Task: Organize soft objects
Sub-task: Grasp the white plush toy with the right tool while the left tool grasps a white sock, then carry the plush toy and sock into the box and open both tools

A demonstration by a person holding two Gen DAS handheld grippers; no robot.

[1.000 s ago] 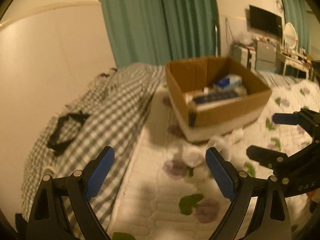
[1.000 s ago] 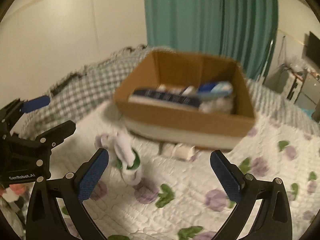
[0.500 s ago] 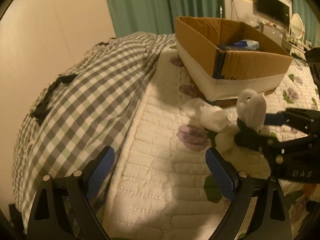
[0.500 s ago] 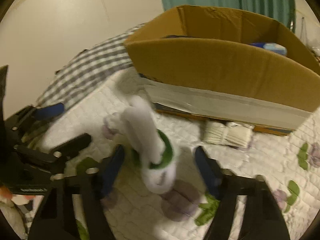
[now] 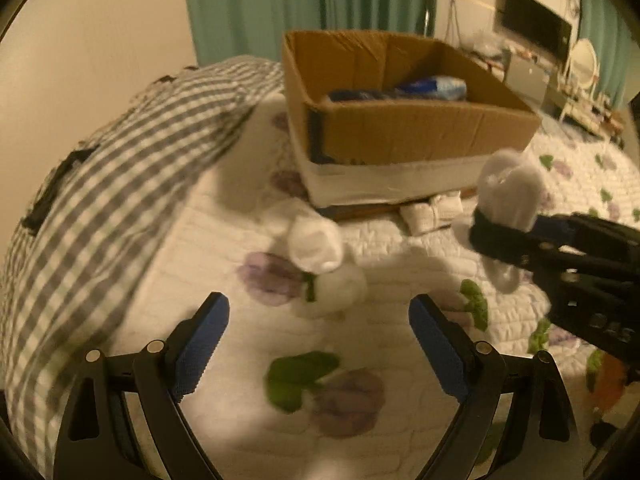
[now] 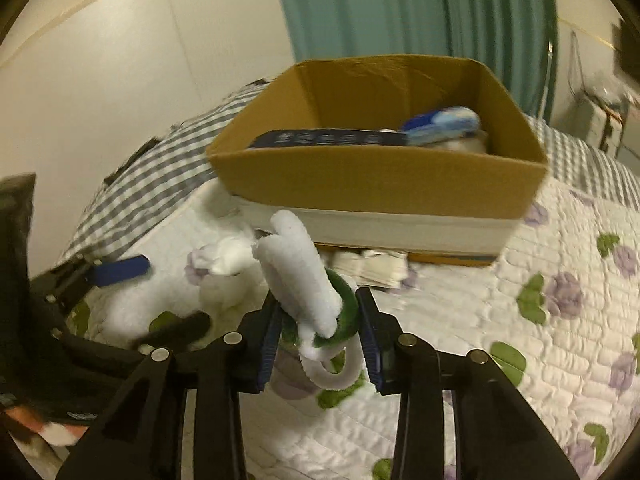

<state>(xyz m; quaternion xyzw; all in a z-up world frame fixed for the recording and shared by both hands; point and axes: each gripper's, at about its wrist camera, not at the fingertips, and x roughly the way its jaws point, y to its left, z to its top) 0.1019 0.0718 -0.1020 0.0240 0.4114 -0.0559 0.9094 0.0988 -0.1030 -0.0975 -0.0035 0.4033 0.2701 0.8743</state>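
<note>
Right wrist view: the right gripper (image 6: 320, 332) is clamped on a white sock with green cuff (image 6: 304, 276), blue pads pressing the cuff from both sides. The sock's white part stands up and tilts toward the cardboard box (image 6: 380, 184), and a white loop hangs under the pads. It is lifted above the quilt (image 6: 540, 360), not touching it.

The box sits on the quilt just behind, open top, near wall facing the gripper, with a white band along its bottom edge. Inside are a dark flat item (image 6: 328, 139) and a blue-white bundle (image 6: 444, 120), blurred. A folded white piece (image 6: 368, 266) lies against the box's front edge.

Left wrist view: the left gripper (image 5: 316, 340) has its fingers wide apart w/ nothing between them, low over the quilt. Just in front lie more white socks (image 5: 320, 256), loose in a small heap, one w/ a green edge. The space between this heap and the box's front is mostly bare quilt. A grey checked blanket (image 5: 120, 184) covers the left side up to the box's left corner. Right gripper w/ its sock appears at the right, near the box's front right corner, apart from the heap.
</note>
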